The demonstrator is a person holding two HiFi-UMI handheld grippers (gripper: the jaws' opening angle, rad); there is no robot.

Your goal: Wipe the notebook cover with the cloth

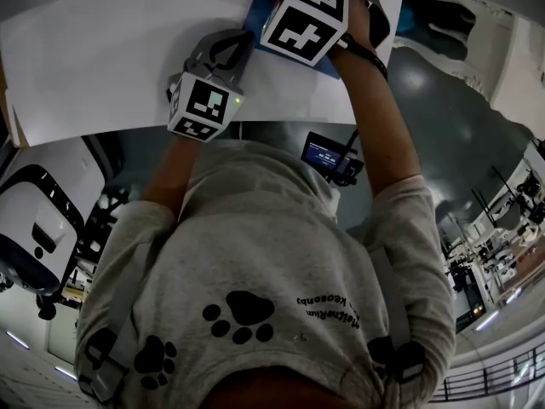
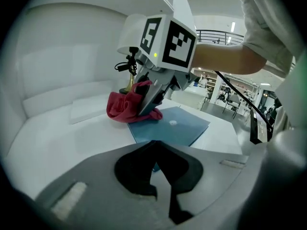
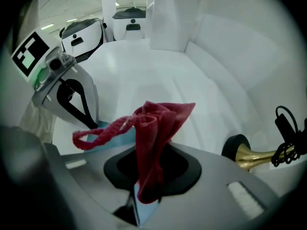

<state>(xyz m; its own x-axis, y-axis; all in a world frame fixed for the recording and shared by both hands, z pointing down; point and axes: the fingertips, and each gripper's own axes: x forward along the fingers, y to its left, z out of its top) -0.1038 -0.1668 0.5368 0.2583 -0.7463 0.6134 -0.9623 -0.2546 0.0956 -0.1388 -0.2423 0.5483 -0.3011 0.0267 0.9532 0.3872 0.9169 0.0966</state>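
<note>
A blue notebook [image 2: 173, 126] lies flat on the white table [image 2: 57, 138]. My right gripper [image 3: 144, 186] is shut on a red cloth [image 3: 156, 123], which bunches up out of its jaws. In the left gripper view the cloth [image 2: 125, 107] rests on the notebook's far corner under the right gripper [image 2: 152, 99]. My left gripper [image 2: 160, 176] is shut, with a sliver of the notebook's near corner between its tips. In the right gripper view the left gripper [image 3: 91, 123] meets the blue cover [image 3: 108, 128]. In the head view both marker cubes [image 1: 305, 17] hide most of the notebook [image 1: 255, 11].
A brass object on a black base [image 3: 247, 156] with a black clip [image 3: 288, 133] stands just beyond the cloth. A flat white pad [image 2: 91, 110] lies left of the notebook. White backdrop walls enclose the table. The person's arm [image 2: 225, 56] reaches in from the right.
</note>
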